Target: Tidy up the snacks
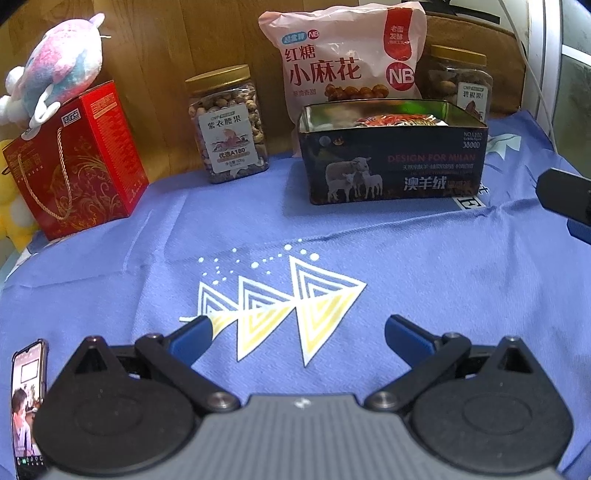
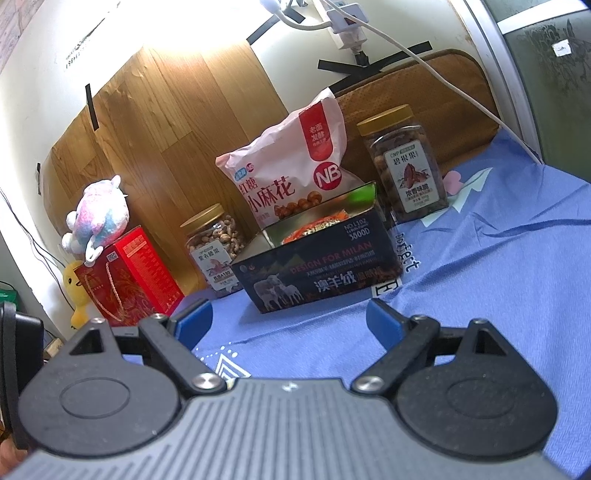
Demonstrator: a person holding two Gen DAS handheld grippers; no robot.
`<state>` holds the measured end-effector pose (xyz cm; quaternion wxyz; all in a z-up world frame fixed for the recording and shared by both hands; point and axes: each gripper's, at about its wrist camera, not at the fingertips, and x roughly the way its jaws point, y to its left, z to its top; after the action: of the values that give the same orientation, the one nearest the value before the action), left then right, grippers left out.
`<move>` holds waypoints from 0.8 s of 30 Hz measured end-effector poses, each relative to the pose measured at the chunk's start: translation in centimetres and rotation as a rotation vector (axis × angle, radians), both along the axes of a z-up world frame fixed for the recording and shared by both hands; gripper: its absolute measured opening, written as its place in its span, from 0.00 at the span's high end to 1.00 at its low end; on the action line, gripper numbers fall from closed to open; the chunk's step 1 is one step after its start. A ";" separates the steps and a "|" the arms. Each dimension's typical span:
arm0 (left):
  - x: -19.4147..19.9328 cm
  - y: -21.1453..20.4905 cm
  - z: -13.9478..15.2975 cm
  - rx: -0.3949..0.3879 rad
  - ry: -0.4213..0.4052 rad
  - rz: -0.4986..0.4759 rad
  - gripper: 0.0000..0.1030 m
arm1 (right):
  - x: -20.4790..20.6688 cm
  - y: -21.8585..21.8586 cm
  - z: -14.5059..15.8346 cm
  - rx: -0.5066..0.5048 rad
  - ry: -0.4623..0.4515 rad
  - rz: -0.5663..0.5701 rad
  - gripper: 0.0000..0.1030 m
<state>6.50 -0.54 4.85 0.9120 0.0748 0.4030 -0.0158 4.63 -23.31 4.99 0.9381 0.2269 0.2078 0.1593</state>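
Snacks number four: two gold-lidded nut jars, one pink bag upright behind one open dark tin holding a packet. Left claw and right claw hover released, gripping nothing. Only the left view shows the phone; only the right shows the wall socket.

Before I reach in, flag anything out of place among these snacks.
A plush toy is perched on the red box, and a phone with its screen lit lies on the cloth; neither is a snack. The pink bag leans behind the open tin. Nothing spilled.
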 end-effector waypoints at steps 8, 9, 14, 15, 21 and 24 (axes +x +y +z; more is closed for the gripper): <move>0.0 0.0 0.0 0.000 0.000 0.002 0.00 | 0.0 0.0 0.0 0.000 0.001 0.000 0.10; 0.0 0.0 0.0 0.000 0.000 0.003 0.00 | 0.0 0.0 0.1 0.000 0.001 0.001 0.10; 0.1 0.0 0.0 0.001 0.000 0.003 0.00 | 0.0 0.0 0.1 0.000 0.001 0.001 0.10; 0.1 0.0 0.0 0.002 0.000 0.003 0.00 | 0.0 0.0 0.0 -0.001 0.001 0.001 0.10; 0.1 0.0 0.0 0.002 0.000 0.004 0.00 | 0.0 0.0 0.1 0.000 0.001 0.000 0.10; 0.1 0.0 -0.1 0.004 -0.002 0.004 0.00 | 0.0 0.0 0.0 -0.001 0.000 0.000 0.10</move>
<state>6.57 -0.52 4.78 0.9122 0.0759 0.4024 -0.0132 4.59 -23.32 4.96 0.9382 0.2265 0.2080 0.1590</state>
